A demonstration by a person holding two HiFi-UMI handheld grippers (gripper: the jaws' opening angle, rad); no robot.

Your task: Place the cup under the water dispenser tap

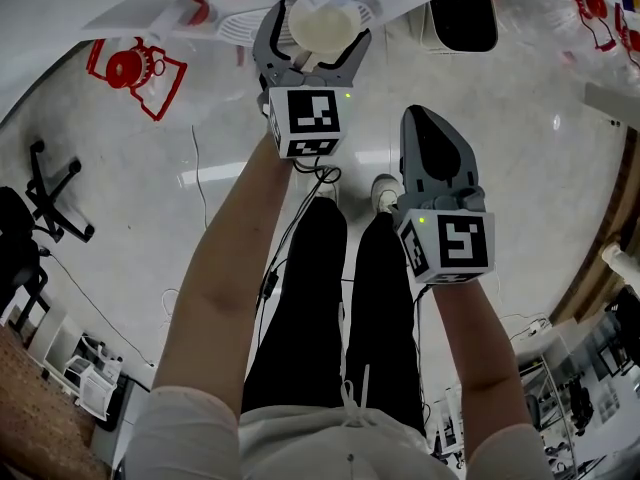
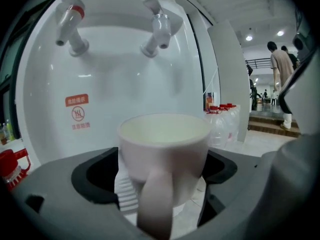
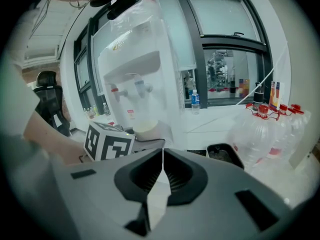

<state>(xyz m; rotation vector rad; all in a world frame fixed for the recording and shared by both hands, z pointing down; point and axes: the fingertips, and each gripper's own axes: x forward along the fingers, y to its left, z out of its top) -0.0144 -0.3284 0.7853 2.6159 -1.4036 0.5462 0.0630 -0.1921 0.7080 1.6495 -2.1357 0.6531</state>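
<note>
Two grippers show: the left gripper [image 1: 314, 28] clamps its jaws on the white cup [image 2: 165, 151], upright, its handle facing that gripper's camera, close before the dispenser [image 2: 115, 84] and lower than its taps [image 2: 157, 31], while the right gripper [image 3: 162, 154] hangs nearer the person, empty, jaws pressed together.
</note>
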